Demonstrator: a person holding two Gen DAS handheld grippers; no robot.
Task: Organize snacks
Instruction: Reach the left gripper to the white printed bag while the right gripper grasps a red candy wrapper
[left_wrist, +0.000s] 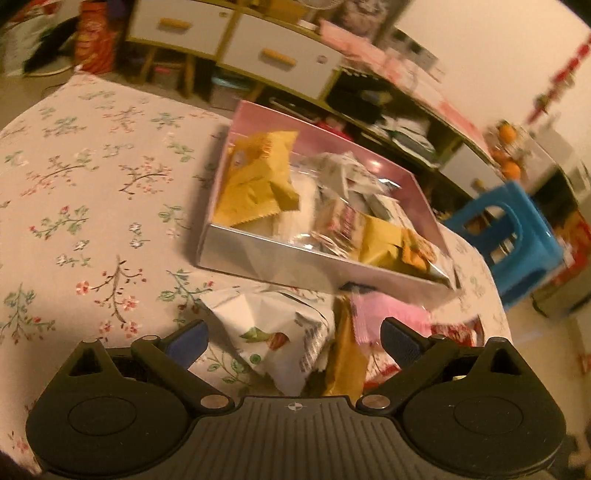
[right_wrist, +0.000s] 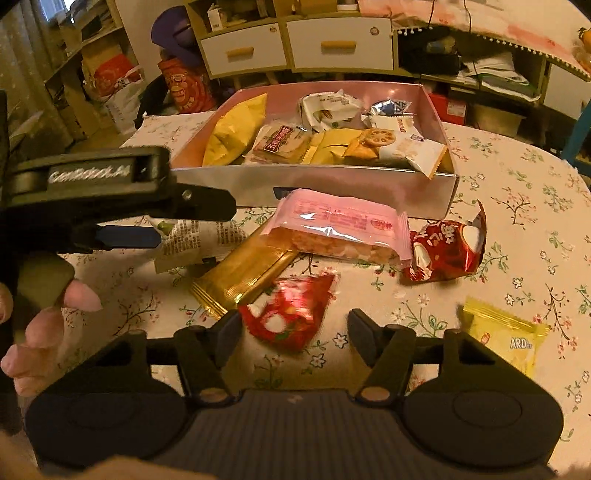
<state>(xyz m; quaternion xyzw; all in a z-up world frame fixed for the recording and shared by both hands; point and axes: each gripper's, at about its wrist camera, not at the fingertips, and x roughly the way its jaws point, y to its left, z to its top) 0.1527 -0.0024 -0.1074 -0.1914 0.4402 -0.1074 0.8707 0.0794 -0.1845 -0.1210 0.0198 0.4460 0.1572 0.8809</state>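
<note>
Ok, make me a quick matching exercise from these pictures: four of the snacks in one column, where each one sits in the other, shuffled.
Things:
1. pink packet
2. gold packet
3. lotus-root packet
4. small red packet

Places:
A. inside the box
B. between the right tongs, which are open
C. on the tablecloth, just in front of the box
D. partly under the pink packet

Pairs: 1-C, 2-D, 3-A, 4-B

Reading "GenRobot.AI" in white along the black body of the left gripper (right_wrist: 122, 236), "ARD" in white on the yellow packet (right_wrist: 506, 341) near the table edge, and large white characters, not legible, on the red packet (right_wrist: 447, 251).
</note>
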